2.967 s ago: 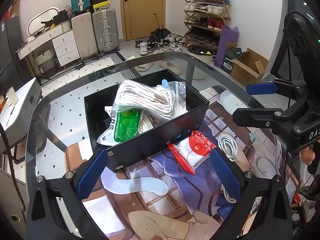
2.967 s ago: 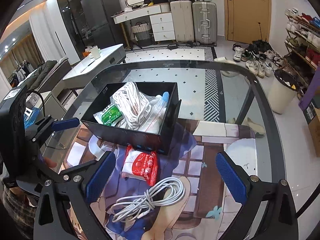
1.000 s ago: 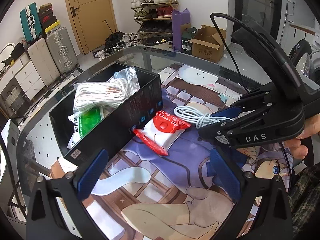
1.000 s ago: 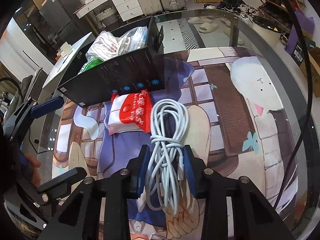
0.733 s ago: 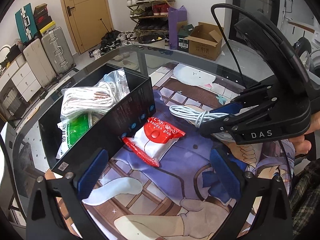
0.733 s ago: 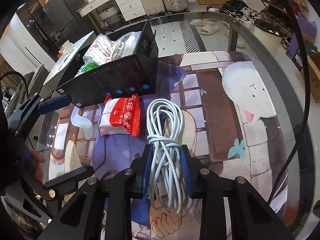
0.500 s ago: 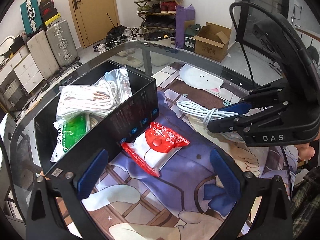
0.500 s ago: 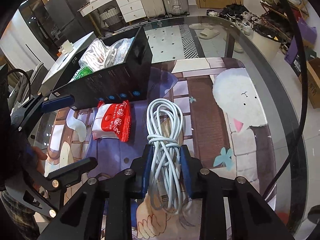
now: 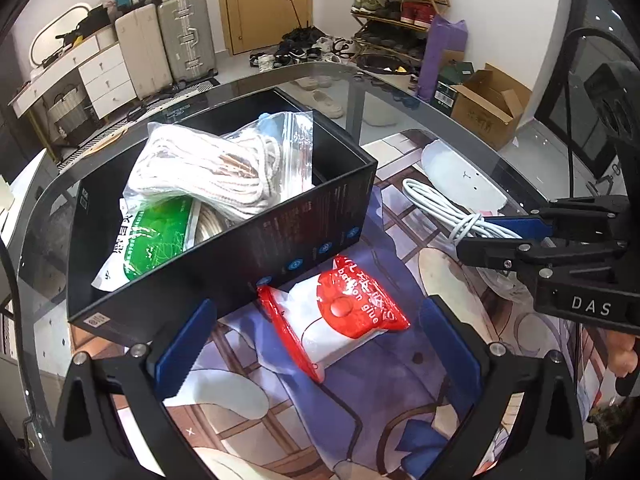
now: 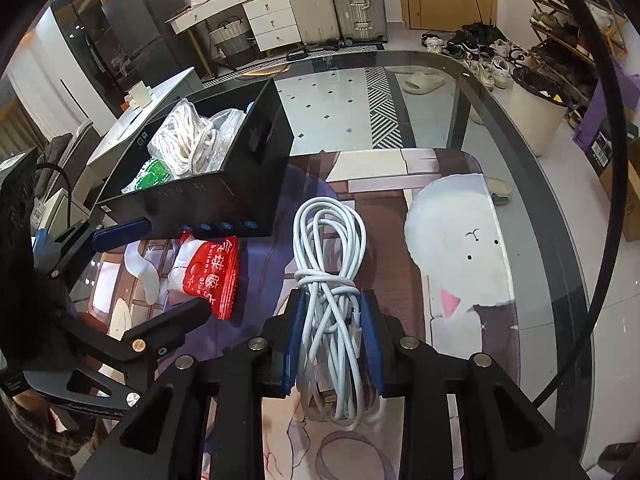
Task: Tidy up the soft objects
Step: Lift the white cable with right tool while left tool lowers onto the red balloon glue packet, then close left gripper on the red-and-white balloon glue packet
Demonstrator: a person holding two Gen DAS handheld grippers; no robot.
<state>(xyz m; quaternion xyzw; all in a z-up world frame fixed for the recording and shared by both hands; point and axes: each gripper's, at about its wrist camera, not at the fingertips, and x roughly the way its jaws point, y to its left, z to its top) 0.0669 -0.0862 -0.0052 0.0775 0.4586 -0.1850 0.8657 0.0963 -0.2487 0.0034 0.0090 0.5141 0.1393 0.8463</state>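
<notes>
My right gripper [image 10: 331, 312] is shut on a coiled white cable [image 10: 328, 248] and holds it above the printed mat; it also shows in the left wrist view [image 9: 444, 208]. My left gripper [image 9: 316, 344] is open and empty, its jaws on either side of a red and white glue packet [image 9: 344, 312] lying on the mat; the packet also shows in the right wrist view [image 10: 208, 272]. A black box [image 9: 280, 240] behind the packet holds a bagged white rope [image 9: 208, 168] and a green packet [image 9: 156, 236].
The printed mat [image 10: 456, 240] covers a round glass table [image 10: 440, 80]. The table's rim curves close on the right. Beyond it are suitcases, a shoe rack, a white bin [image 10: 532, 116] and cardboard boxes on the floor.
My right gripper has shut on the white cable and lifted it off the mat. My left gripper has moved closer over the red packet.
</notes>
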